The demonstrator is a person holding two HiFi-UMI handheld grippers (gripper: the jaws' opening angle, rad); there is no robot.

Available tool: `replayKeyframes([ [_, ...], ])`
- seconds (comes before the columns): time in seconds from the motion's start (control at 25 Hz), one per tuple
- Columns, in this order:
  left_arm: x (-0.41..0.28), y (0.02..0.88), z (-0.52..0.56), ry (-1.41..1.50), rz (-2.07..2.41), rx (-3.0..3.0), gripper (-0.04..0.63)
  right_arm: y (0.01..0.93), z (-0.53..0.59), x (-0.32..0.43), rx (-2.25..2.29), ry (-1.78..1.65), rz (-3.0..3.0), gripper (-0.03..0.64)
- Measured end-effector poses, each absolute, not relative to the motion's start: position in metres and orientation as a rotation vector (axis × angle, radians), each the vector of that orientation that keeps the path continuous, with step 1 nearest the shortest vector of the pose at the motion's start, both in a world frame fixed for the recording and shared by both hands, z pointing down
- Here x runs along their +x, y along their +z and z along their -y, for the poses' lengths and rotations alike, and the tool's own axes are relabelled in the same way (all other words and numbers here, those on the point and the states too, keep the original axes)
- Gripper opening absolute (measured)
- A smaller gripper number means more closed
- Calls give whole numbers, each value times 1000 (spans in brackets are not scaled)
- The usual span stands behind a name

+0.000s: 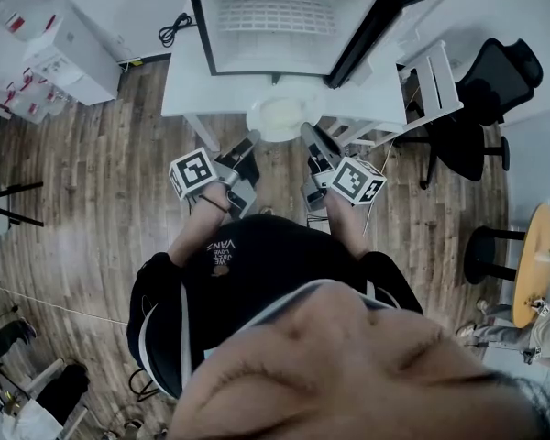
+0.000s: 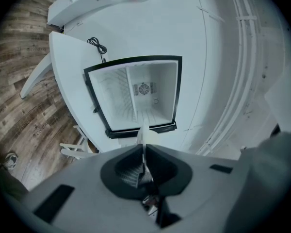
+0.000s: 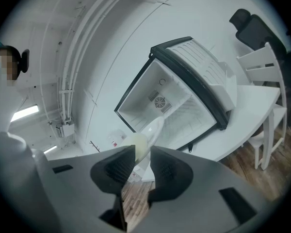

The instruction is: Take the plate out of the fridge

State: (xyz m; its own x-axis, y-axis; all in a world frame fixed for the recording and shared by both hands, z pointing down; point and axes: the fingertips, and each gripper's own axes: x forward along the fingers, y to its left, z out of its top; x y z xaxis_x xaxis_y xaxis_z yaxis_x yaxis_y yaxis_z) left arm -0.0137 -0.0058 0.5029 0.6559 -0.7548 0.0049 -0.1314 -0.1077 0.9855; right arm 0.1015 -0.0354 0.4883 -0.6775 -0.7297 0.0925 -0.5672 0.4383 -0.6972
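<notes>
**Figure.** A person is standing before a white tabletop (image 1: 188, 85) and holding a pale plate (image 1: 280, 117) between two hand-held grippers.

- **Plate.** It is sitting outside the fridge (image 1: 284, 16), just in front of the fridge's open mouth and over the near edge of the tabletop. Whether its underside is touching the tabletop cannot be told.
- **Left gripper.** The left gripper (image 1: 253, 138) is taking the plate's left rim. In the left gripper view its jaws are pressing almost together on the thin rim, and the plate (image 2: 144, 132) is showing edge-on beyond them.
- **Right gripper.** The right gripper (image 1: 305, 128) is taking the opposite rim. In the right gripper view its jaws are standing a little wider, pinching a thicker part of the plate (image 3: 146, 136).
- **Grippers in general.** Both are pointing level toward the fridge. Each is carrying a marker cube, the left cube (image 1: 194, 172) and the right cube (image 1: 357, 180).
- **Fridge.** It is standing on the tabletop with its door (image 1: 385, 26) swung wide to the person's right. A round fan grille (image 2: 144, 89) is showing on its back wall.
- **Surroundings.** A black cable (image 1: 172, 30) is lying on the tabletop beside the fridge. A white chair (image 1: 431, 85) is standing at the tabletop's right end, with a black office chair (image 1: 495, 81) beyond it. The floor (image 1: 101, 181) is of wood planks.
</notes>
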Motion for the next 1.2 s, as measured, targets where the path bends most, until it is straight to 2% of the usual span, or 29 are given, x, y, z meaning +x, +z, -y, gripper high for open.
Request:
replayKeyframes([
  [1.2,-78,501,-96,-507,601,1666,29,487,-85,41,-1300,-1002,-2335,104],
])
